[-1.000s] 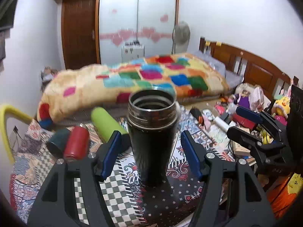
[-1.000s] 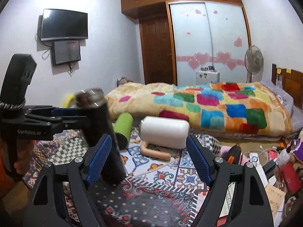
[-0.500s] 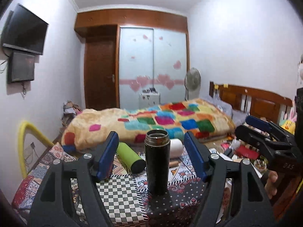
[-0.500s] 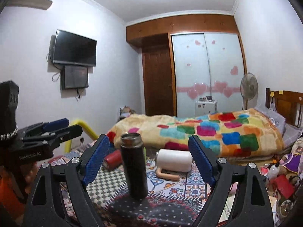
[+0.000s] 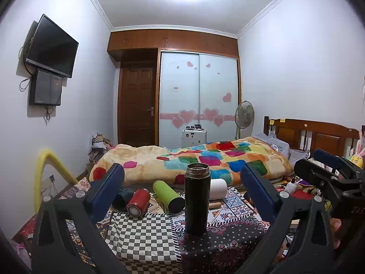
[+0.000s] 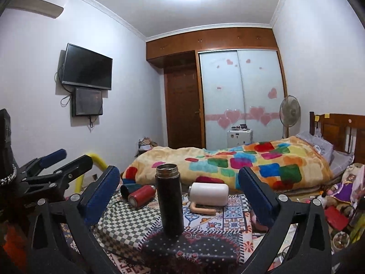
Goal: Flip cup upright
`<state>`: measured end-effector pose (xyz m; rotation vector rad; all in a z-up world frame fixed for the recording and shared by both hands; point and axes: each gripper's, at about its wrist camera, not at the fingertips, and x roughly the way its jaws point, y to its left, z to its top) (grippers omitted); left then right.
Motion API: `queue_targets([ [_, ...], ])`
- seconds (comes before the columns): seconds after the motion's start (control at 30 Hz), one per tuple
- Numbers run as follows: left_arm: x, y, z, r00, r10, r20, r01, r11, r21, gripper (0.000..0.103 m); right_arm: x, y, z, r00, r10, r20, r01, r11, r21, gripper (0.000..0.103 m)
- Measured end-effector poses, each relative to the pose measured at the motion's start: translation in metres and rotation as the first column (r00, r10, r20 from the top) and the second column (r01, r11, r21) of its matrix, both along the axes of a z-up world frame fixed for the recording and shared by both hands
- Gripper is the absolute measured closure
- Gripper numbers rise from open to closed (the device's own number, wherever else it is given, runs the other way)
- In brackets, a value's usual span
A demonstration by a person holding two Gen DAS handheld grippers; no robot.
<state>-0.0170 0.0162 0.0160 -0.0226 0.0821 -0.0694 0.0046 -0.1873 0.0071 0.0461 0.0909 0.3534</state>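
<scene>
Left gripper: blue-padded fingers spread wide, nothing held. Right gripper: fingers likewise spread wide, empty.

Tall black cylindrical metal cup with steel rim stood upright, mouth up, on the dark starred patch of the patchwork-cloth bench. In both wrist views it sat between the two fingers but beyond their tips, touching neither pad.

Past the cup, left-finger side in the left view: red metal can on its side, just beside a dark teal cup, also lying down. Green cylindrical bottle with black base lay nearer the black cup. Behind the cup toward the right finger: white cylindrical mug with tan handle, on its side.

Further back: bed under a yellow quilt with coloured squares. Right gripper also appeared at the far right edge of the left view.
</scene>
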Motion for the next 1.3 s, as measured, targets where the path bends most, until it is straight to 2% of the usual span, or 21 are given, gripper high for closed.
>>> queue_targets([
  [0.33, -0.011, -0.005, 0.0, 1.0, -0.004, 0.007, 0.004, 1.0, -0.003, 0.0, -0.007, -0.004, -0.003, 1.0, -0.023, -0.013, 0.023, 1.0, 0.013, 0.0],
  [1.3, 0.001, -0.002, -0.008, 0.999, -0.014, -0.034, 0.013, 1.0, -0.02, 0.0, -0.006, -0.003, -0.007, 0.999, -0.044, -0.014, 0.044, 0.999, -0.001, 0.0],
])
